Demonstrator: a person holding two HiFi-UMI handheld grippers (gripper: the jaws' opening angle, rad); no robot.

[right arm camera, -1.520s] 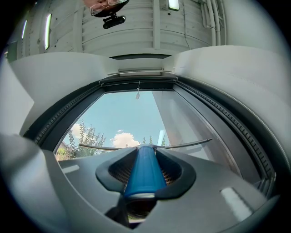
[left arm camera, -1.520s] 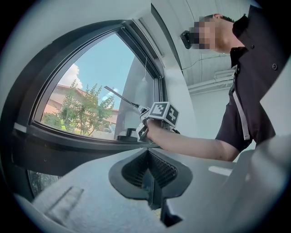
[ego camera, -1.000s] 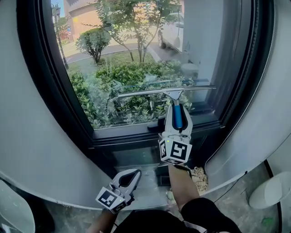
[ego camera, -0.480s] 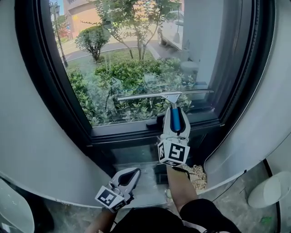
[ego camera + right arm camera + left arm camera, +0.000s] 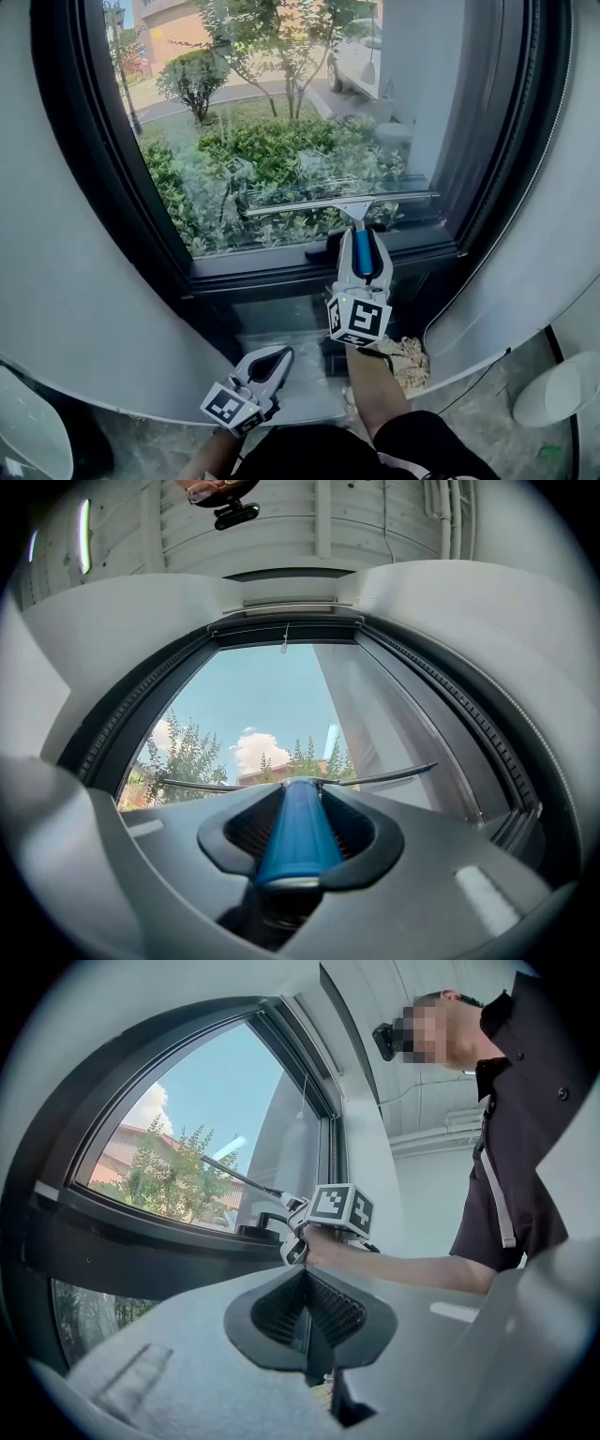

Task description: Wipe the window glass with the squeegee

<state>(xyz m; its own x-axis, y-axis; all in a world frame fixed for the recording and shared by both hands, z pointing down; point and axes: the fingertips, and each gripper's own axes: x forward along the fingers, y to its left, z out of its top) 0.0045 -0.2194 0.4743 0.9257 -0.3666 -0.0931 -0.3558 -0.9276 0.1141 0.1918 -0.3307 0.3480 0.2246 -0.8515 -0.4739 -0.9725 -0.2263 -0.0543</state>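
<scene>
Head view, squeegee (image 5: pixel 342 203) now lower on glass (image 5: pixel 272 112) (right tongs (image 5: pixel 361 234) clamped)

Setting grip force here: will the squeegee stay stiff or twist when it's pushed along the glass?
The squeegee looks light. Its long thin blade is probably stiff yet levers on the grip, so it may twist. The smooth blue handle in the right gripper could slip round.
</scene>
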